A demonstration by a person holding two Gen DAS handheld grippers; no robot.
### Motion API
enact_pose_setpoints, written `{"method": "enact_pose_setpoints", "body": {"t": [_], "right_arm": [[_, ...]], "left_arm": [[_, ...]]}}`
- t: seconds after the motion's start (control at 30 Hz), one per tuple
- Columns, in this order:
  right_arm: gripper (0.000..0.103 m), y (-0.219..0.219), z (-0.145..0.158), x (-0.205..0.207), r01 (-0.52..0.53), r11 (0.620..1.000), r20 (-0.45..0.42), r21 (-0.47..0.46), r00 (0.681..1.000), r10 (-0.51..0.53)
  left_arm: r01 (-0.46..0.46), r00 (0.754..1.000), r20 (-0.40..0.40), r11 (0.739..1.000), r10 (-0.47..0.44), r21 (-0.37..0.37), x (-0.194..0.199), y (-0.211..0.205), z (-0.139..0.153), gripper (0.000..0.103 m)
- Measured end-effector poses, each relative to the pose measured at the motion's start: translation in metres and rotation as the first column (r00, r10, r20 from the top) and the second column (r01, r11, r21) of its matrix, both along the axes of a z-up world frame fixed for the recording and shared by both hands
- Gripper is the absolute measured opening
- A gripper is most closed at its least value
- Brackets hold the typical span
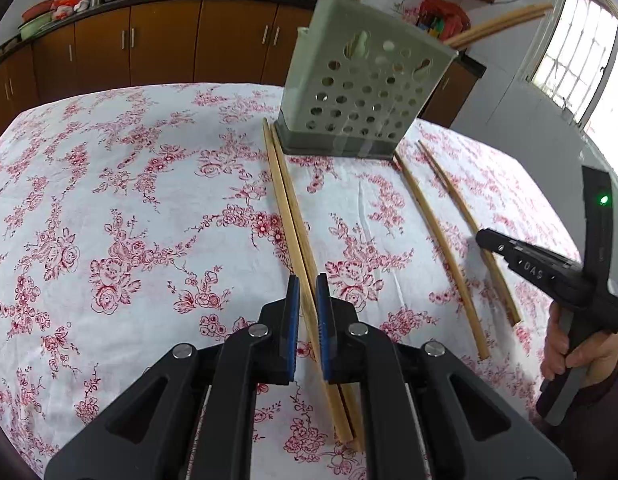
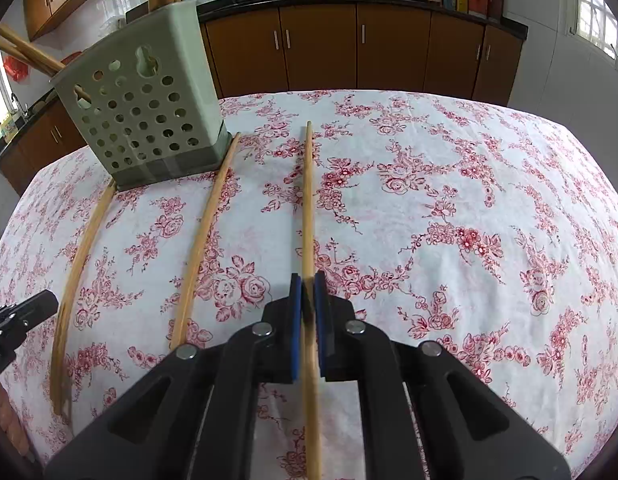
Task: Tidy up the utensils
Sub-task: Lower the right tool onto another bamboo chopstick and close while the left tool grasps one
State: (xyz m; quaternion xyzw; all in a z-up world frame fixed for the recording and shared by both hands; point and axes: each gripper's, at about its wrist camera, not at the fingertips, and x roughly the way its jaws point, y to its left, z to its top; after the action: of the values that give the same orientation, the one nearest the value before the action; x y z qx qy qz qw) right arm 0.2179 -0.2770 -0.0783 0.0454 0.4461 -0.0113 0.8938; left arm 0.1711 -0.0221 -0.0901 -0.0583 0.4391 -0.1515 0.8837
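Clenched on the paired chopsticks, the left hand-held gripper is mid-pickup on the flowered counter. Further right, the right hand-held gripper grasps a single chopstick; one loose chopstick lies between. Next, I judge: lift and drop them into the holder, whose leaning chopsticks may obstruct.

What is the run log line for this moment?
left gripper: shut on chopstick pair | right gripper: shut on single chopstick | holder: upright
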Motion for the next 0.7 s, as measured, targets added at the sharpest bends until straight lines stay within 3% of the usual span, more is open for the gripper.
{"method": "enact_pose_setpoints", "body": {"t": [0.2, 0.5, 0.7], "right_arm": [[0.008, 0.001, -0.002, 0.003, -0.001, 1.0, -0.002, 0.009, 1.0, 0.001], [0.008, 0.001, -0.002, 0.003, 0.001, 1.0, -0.001, 0.012, 1.0, -0.001], [0.008, 0.0, -0.003, 0.003, 0.01, 1.0, 0.009, -0.015, 1.0, -0.01]], "left_arm": [[-0.033, 0.999, -0.004, 0.998, 0.033, 0.06, 0.004, 0.0, -0.004, 0.009], [-0.082, 0.997, 0.012, 0.992, 0.081, 0.092, 0.009, -0.002, -0.006, 0.009], [-0.194, 0.981, 0.014, 0.974, 0.194, 0.116, 0.022, 0.023, -0.005, 0.008]]}}
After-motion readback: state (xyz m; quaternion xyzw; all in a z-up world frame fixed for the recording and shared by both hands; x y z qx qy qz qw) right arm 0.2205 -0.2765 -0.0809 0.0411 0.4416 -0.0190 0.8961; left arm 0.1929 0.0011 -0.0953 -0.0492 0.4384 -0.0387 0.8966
